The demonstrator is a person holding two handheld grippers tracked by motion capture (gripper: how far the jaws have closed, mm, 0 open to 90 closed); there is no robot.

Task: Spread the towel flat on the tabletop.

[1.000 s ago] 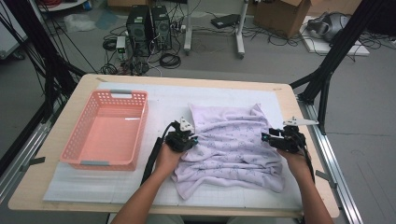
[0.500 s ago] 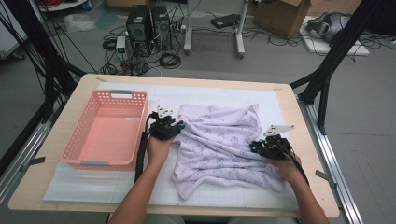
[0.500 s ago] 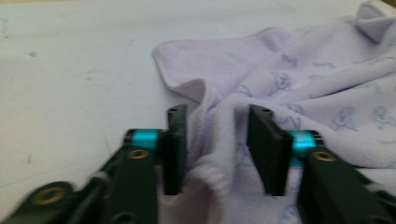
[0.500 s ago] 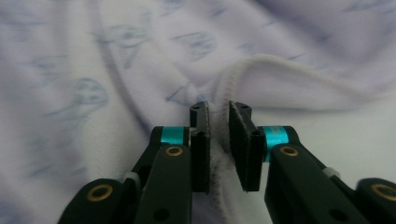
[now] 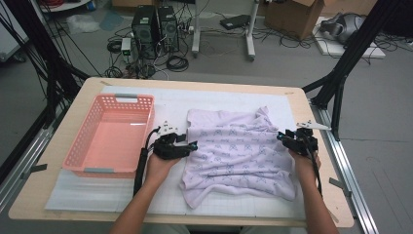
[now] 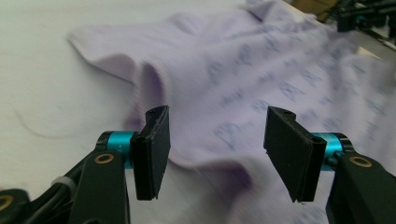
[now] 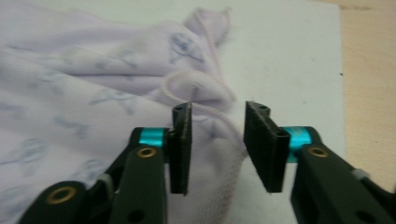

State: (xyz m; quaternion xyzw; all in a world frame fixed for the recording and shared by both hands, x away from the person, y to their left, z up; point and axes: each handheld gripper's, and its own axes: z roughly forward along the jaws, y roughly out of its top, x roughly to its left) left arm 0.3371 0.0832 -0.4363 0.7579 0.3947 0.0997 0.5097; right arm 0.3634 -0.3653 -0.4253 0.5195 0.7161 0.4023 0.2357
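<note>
1. The lilac printed garment [image 5: 241, 148] lies rumpled on the white mat [image 5: 170, 105], right of the pink basket [image 5: 113, 134].
2. The left gripper [image 5: 191, 145] sits at the garment's left edge; its jaws have just been opening, gripping nothing.
3. The right gripper [image 5: 281, 138] at the right edge has likewise been opening, with the hem loose between its pads.

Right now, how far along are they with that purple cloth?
Early on. The lilac cloth lies spread but rumpled on the white mat, no neat fold yet. The left gripper and right gripper sit at its opposite edges, jaws just opened, gripping nothing. Left to do: probably smoothing or folding, maybe into the pink basket, which holds nothing.
</note>
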